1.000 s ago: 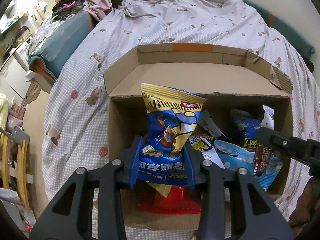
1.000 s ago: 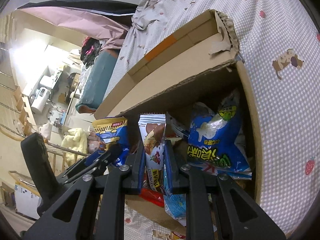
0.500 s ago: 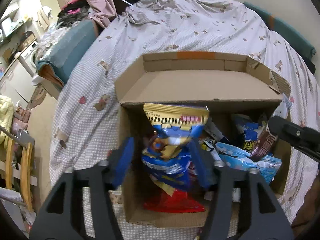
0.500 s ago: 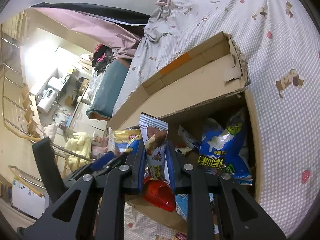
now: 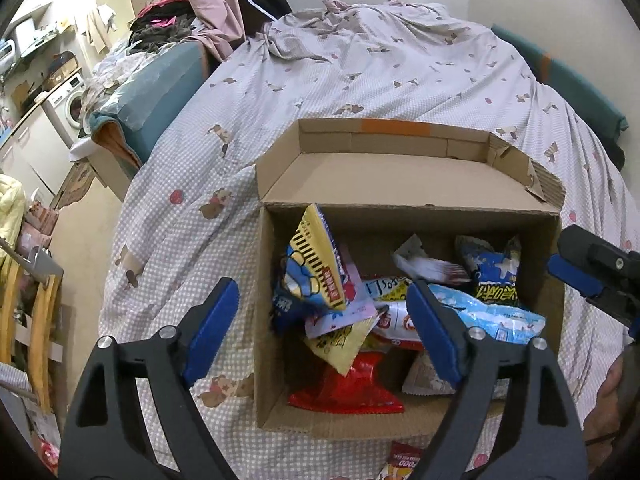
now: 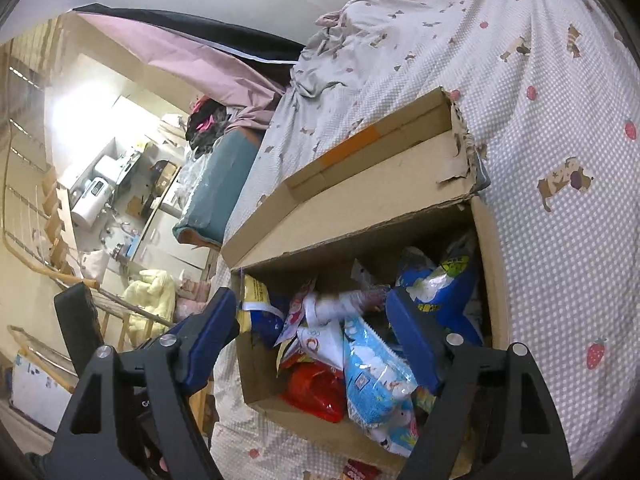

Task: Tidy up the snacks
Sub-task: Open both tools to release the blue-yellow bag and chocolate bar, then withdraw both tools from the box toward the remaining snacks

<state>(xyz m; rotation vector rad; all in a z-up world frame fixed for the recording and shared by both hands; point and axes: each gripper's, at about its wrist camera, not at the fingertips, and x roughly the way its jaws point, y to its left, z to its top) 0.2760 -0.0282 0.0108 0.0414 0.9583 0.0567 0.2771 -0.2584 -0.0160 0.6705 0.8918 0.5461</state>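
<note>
Bedsheets with little dogs lie under my cardboard box point(image 5: 408, 184). Snack bags point(image 5: 320, 280) sit piled inside it. Both my left hand-held gripper point(image 5: 320, 332) and right hand-held gripper point(image 6: 312, 344) are wide apart, holding nothing. Bags look light, crinkly, slippery; I'd pinch a top edge.

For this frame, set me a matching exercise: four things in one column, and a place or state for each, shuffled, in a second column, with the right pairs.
Things
1. left gripper
2. red packet
3. yellow and blue bag
4. cardboard box

Places or states
A. leaning against the box's left wall
B. open, holding nothing
C. standing on the spotted bedspread, lid flap folded back
D. low in the box at its near edge, under other packets

Pairs: 1-B, 2-D, 3-A, 4-C
</note>
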